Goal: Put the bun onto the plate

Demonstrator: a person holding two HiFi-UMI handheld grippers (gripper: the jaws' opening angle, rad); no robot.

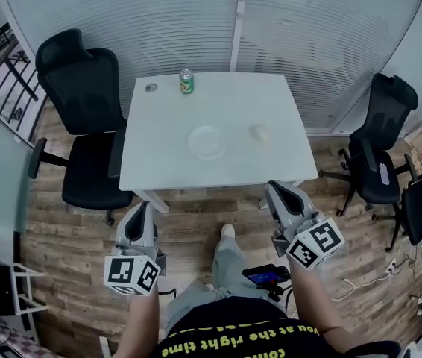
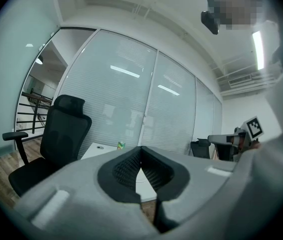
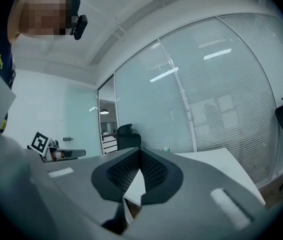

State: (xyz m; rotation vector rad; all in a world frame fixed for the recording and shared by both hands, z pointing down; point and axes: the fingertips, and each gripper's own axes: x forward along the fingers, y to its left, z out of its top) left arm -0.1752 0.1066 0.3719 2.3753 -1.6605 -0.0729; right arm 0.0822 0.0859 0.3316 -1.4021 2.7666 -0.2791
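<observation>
Grip: left gripper (image 1: 142, 211) and right gripper (image 1: 278, 191) both closed, empty | Risk: reach the bun (image 1: 259, 133) unopened and you could shove it toward the desk (image 1: 159, 162) right edge, away from the plate (image 1: 206, 141)

Three views of one white table (image 1: 218, 162), all from its near side.
Head view looks steeply down from well back; cameras on the left gripper (image 1: 142, 209) and right gripper (image 1: 278, 191) look level, low, toward the glass wall (image 1: 308, 28). All show the green can (image 1: 186, 81).
</observation>
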